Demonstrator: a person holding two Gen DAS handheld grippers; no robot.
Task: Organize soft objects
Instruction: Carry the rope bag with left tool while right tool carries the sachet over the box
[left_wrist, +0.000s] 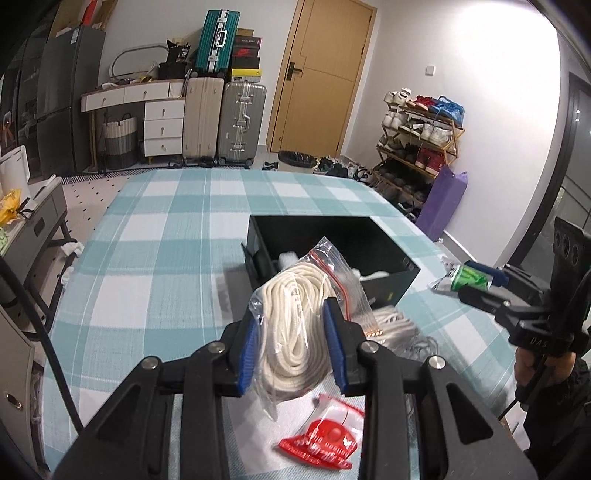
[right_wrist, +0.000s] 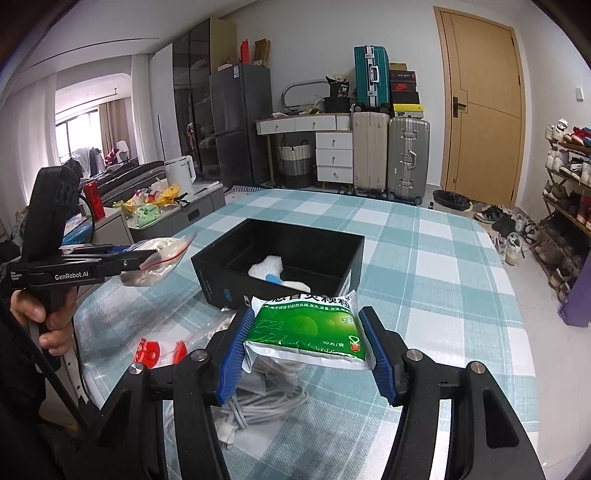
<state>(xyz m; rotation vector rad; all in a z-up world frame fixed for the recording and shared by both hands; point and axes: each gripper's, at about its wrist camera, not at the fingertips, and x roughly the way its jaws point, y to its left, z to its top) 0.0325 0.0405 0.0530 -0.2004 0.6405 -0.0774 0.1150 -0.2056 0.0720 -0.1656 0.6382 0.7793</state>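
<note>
My left gripper (left_wrist: 293, 339) is shut on a clear zip bag of coiled cream rope (left_wrist: 295, 317), held above the checked tablecloth in front of the black box (left_wrist: 388, 284). From the right wrist view that same bag (right_wrist: 162, 254) hangs left of the box (right_wrist: 221, 280). My right gripper (right_wrist: 306, 347) is shut on a green and white sachet (right_wrist: 310, 328), lifted just in front of the box; in the left wrist view the sachet (left_wrist: 463, 278) shows at the right. White soft items (right_wrist: 269, 271) lie inside the box.
On the cloth below lie a bag with a red plastic piece (left_wrist: 325, 439), a bundle of white cable (right_wrist: 258, 406) and more clear bags (left_wrist: 399, 325). A side table (right_wrist: 173, 214) with clutter stands left; suitcases, a door and a shoe rack (left_wrist: 417, 147) line the walls.
</note>
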